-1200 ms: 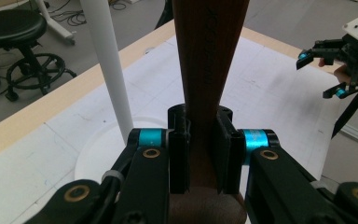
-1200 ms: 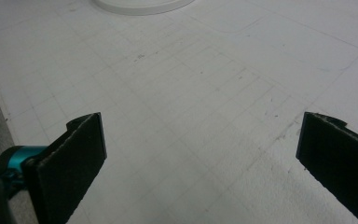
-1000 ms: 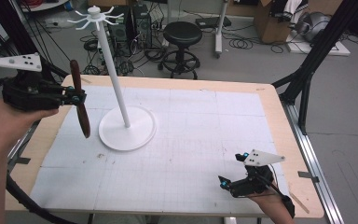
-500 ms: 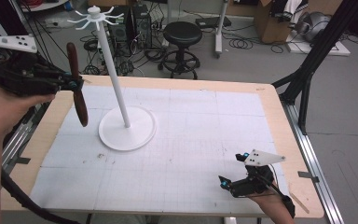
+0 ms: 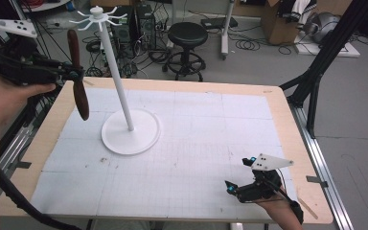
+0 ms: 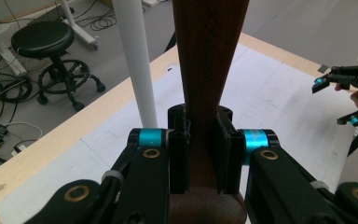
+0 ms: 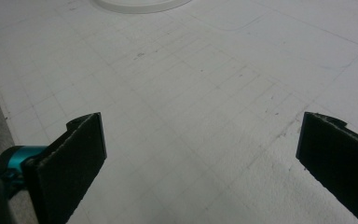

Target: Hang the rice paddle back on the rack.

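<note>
Dark brown wood marks the utensil (image 5: 78, 76) that the left gripper (image 5: 74, 74) carries: a long wooden piece, likely a spoon or spatula, held near upright in the air above the left edge of the table (image 5: 287, 115), just left of the white hanging stand (image 5: 120, 91). In the left gripper view the two black jaws are clamped flat against the sides of the utensil's (image 6: 208, 84) narrow shaft, just above a wider rounded part, a grip that probably keeps the piece from sliding down and leaves its upper end free. That free end stands nearly level with the ring of small hooks (image 5: 98, 15) at the top of the stand's post, so the hold looks chosen for hanging the utensil on one of them; whether the end has a hole or loop cannot be told. The stand's broad round base (image 5: 131, 132) sits on the white gridded mat (image 5: 211, 143), which steadies the tall thin post against a sideways nudge. The right gripper (image 5: 237, 181) rests low at the near right corner of the mat, well apart from the stand, its jaws spread wide with nothing between them (image 7: 200, 158), apparently parked out of the way.
</note>
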Tool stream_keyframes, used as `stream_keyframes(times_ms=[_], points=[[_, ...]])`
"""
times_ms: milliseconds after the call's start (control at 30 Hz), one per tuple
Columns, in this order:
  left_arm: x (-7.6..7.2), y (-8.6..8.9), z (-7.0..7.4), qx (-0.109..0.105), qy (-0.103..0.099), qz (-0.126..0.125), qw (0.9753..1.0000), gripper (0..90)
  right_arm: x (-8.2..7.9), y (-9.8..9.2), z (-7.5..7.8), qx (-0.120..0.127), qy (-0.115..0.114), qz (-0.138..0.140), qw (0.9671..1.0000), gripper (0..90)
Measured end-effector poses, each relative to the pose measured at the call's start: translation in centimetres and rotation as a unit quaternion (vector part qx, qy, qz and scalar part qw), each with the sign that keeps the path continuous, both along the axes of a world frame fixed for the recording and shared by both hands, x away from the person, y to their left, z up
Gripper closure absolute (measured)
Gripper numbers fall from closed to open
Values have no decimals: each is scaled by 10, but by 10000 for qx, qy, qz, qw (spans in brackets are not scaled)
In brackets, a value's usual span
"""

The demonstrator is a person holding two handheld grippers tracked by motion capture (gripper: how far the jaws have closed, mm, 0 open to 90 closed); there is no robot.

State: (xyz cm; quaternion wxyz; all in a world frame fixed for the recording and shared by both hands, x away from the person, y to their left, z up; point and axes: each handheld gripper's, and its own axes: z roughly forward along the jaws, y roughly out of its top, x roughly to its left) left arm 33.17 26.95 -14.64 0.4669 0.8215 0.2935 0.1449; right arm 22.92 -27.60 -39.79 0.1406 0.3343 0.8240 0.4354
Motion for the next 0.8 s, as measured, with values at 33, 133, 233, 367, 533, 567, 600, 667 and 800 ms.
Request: stream_keyframes(times_ms=[33,133,233,367,533,567,600,667,800], points=[[1,-1,1,-10,-1,22,10000,778,0,0,0,0,0,0,10000,5],[3,-2,3,0,0,66,10000,778,0,-1,1,0,-14,-8,10000,5],[6,-4,5,11,23,125,9999,778,0,-1,0,-1,-19,1,10000,5],[9,-5,5,23,55,182,9998,778,0,-2,0,0,-11,-1,10000,5],[12,-6,6,27,90,207,9997,778,0,-2,0,9,-11,-1,10000,5],[12,-6,7,43,98,234,9997,778,0,-2,0,3,-4,2,10000,5],[13,-6,8,27,95,258,9996,778,0,-2,0,5,-2,-4,10000,5],[14,-5,8,16,99,264,9996,778,0,-1,-1,4,24,-3,10000,5],[16,-5,9,10,130,264,9996,778,1,-2,-1,9,15,13,10000,5]])
